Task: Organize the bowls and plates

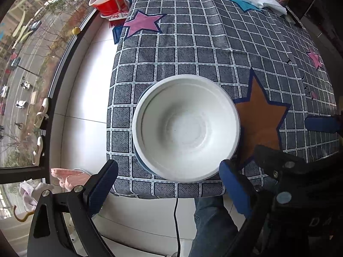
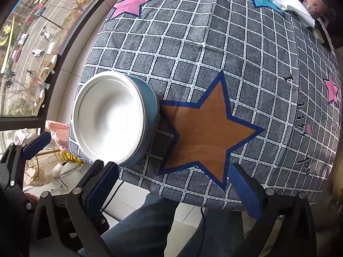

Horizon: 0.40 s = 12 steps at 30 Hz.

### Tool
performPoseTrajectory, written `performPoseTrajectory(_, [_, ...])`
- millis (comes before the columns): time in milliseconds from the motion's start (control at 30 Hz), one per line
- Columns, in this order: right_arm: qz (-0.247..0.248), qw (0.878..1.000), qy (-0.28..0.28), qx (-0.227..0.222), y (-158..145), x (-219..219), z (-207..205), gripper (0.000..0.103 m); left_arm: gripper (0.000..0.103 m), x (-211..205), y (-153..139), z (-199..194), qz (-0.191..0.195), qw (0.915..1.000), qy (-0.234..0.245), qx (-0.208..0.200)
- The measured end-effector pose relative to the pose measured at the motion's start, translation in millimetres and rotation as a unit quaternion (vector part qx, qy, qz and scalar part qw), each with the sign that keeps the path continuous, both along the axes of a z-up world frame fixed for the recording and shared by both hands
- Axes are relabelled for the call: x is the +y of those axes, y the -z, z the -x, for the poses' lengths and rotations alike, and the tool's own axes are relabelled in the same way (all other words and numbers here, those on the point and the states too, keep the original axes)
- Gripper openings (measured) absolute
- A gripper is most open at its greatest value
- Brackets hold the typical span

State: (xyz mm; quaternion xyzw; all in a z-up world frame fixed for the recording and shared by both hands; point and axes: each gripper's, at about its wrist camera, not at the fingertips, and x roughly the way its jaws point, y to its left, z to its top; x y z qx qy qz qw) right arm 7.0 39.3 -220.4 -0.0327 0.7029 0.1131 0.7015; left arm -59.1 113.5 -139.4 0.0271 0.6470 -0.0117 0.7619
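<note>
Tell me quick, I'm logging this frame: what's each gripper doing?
Left gripper: open, holding nothing, fingers either side of the white bowl's near rim.
Right gripper: open, empty, at the table's near edge by the orange star.

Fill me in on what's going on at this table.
A person holds a claw in each hand, tidying dishes. A white bowl sits nested in a blue bowl near the table's front edge, on a checked star-print tablecloth. The left claw and right claw both hang open, holding nothing.
</note>
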Motion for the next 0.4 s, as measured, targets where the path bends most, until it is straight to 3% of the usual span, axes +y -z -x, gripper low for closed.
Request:
performPoseTrajectory(267, [-0.004, 1.0, 0.001, 0.0, -1.8, -3.0, -0.8, 0.103, 0.096, -2.5, 4.8, -2.2, 0.002, 0.9999, -0.005, 0.011])
performPoseTrajectory(333, [-0.006, 1.0, -0.003, -0.002, -3.5, -4.0, -3.2, 0.103, 0.096, 1.0, 0.8, -3.2, 0.048, 0.9988, -0.011, 0.001])
performPoseTrajectory(400, [-0.011, 1.0, -0.011, -0.015, -9.2, -4.6, -7.0, 0.103, 0.096, 4.4, 1.4, -8.7, 0.103, 0.9944, -0.018, 0.016])
